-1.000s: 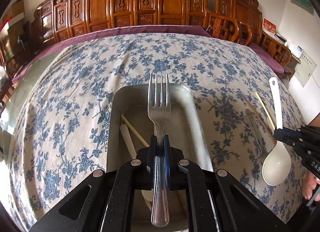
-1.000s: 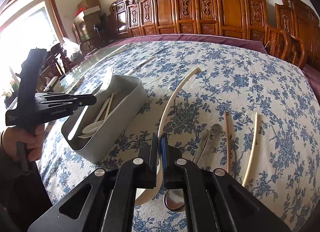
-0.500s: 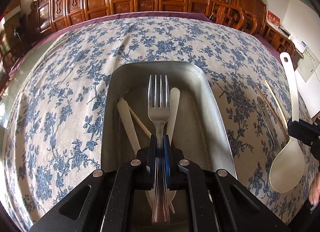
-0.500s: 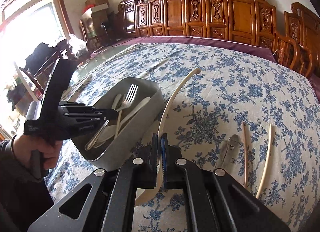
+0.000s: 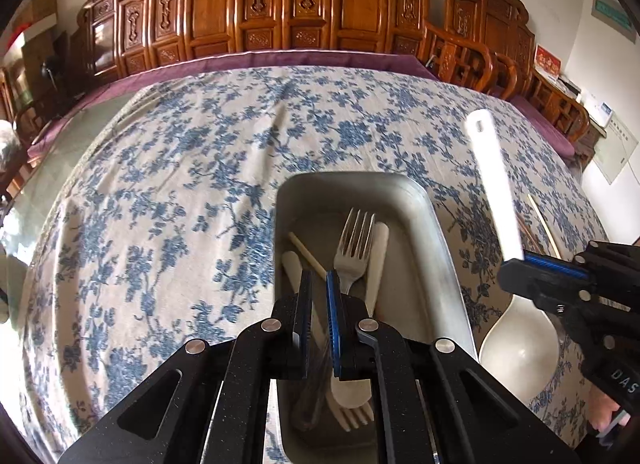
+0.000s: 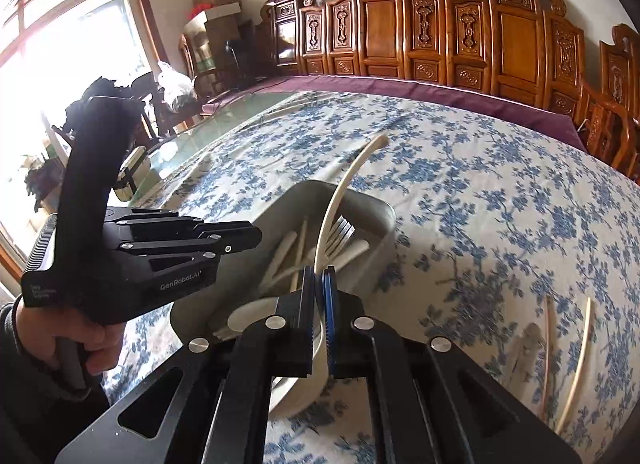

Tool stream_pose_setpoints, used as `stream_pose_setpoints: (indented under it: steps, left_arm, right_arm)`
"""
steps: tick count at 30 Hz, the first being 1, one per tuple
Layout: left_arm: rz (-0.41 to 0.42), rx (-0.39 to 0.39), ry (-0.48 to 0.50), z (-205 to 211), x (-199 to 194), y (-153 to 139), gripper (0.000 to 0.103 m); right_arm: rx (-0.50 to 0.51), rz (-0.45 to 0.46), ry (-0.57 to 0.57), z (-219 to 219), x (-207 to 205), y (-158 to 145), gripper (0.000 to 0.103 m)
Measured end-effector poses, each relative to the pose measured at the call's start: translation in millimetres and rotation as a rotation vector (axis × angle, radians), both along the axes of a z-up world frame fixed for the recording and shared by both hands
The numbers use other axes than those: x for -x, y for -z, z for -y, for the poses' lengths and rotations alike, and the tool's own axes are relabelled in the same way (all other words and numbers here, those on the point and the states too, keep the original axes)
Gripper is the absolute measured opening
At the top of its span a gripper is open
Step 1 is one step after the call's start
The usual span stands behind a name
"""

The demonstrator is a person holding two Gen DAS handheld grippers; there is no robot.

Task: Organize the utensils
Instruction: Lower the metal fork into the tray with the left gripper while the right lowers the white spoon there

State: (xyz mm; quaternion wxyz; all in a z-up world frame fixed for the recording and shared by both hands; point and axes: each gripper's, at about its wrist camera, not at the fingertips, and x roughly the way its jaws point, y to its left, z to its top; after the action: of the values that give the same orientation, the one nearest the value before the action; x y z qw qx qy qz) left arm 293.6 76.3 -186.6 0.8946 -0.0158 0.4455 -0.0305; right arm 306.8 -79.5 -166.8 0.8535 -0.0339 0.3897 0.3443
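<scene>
Moved: since a second ago the right gripper (image 6: 319, 276) has carried the big white plastic serving spoon (image 5: 494, 199) from the cloth on the right up to the tray. The fork no longer runs straight out between the left jaws.
Chairs: carved brown wooden chairs (image 5: 280, 11) line the far side of the table.
Table: a white cloth with blue flowers (image 5: 160, 191) covers it, with a purple edge at the far side.
Tray: the grey rectangular metal tray (image 5: 436, 232) stands on the cloth, just beyond the left gripper (image 5: 316, 280).
Left gripper: it is held in a person's hand (image 6: 80, 344) over the tray's near left side. Its jaws are almost pressed together, leaving only a narrow slit. Whether they pinch the fork's handle cannot be told.
Right gripper: its jaws pinch the serving spoon's handle low down, just above the bowl.
Serving spoon: it is held over the tray's right rim, with its bowl near and its handle pointing far and up.
Fork: the silver metal fork (image 5: 354, 240) is inside the tray, tines toward the far end. Its head sits right of the left jaws and its neck passes behind the right finger.
In the tray: white plastic utensil handles (image 5: 378, 260), a pale chopstick (image 5: 306, 252) and a white plastic fork (image 5: 352, 416).
On the cloth: two pale chopsticks (image 6: 576, 360) lie at the right, with a blurred metal spoon (image 6: 528, 344) beside them.
</scene>
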Motion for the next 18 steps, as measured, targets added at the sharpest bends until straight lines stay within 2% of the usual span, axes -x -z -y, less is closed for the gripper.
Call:
stream_pose_setpoints:
  steps: [4, 8, 18]
  left_arm:
    - [0.013, 0.002, -0.018, -11.1, 0.5, -5.4, 0.006]
    - [0.019, 0.004, -0.026, -17.1, 0.4, -7.9, 0.006]
    - [0.025, -0.001, -0.045, -20.2, 0.8, -10.2, 0.006]
  right_arm:
    - [-0.038, 0.035, -0.015, -11.7, 0.5, -8.8, 0.005]
    - [-0.049, 0.033, -0.042, -18.0, 3.1, -10.3, 0.005]
    - [-0.004, -0.053, -0.072, -32.6, 5.6, 29.0, 0.005]
